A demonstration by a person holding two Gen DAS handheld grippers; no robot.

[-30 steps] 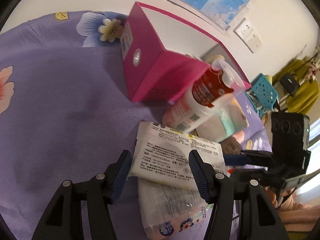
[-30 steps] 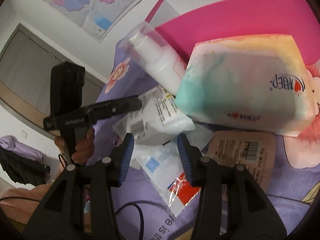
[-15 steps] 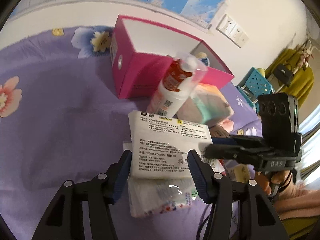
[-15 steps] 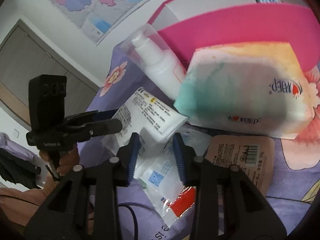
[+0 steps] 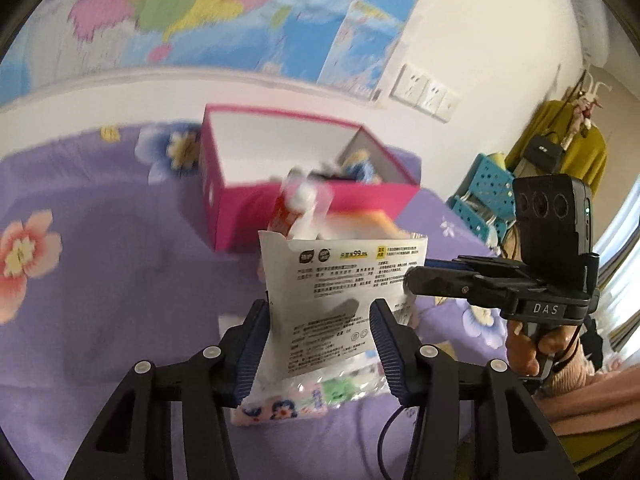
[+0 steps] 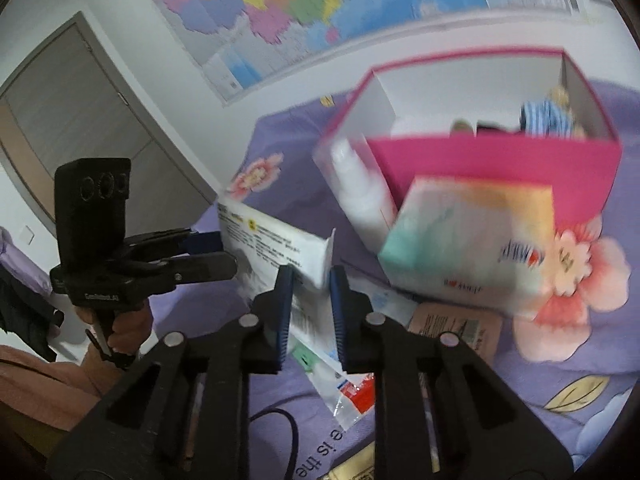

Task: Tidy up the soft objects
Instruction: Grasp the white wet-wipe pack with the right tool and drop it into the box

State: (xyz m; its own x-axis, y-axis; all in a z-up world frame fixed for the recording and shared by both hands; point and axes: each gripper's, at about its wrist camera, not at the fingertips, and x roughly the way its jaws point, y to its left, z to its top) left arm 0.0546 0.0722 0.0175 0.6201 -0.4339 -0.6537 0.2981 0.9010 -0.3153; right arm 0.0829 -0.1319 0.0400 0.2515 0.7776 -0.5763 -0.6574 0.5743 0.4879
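Purple flowered bedspread lies under the clutter, and you have the white wipes pack lifted off it, just short of the pink box. Your left claw and right claw, jaws just closing, both clench it. Next, I judge, carry it over the rim; only "99" reads on its label.

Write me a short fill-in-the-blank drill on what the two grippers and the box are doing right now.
1. Both grippers hold the same white ____, the left gripper low down and the right gripper at one edge.
2. The open box behind it is ____ outside.
3. The bed cover is ____ with flowers.
4. On the wall hangs a ____.

Missing words: packet; pink; purple; map.
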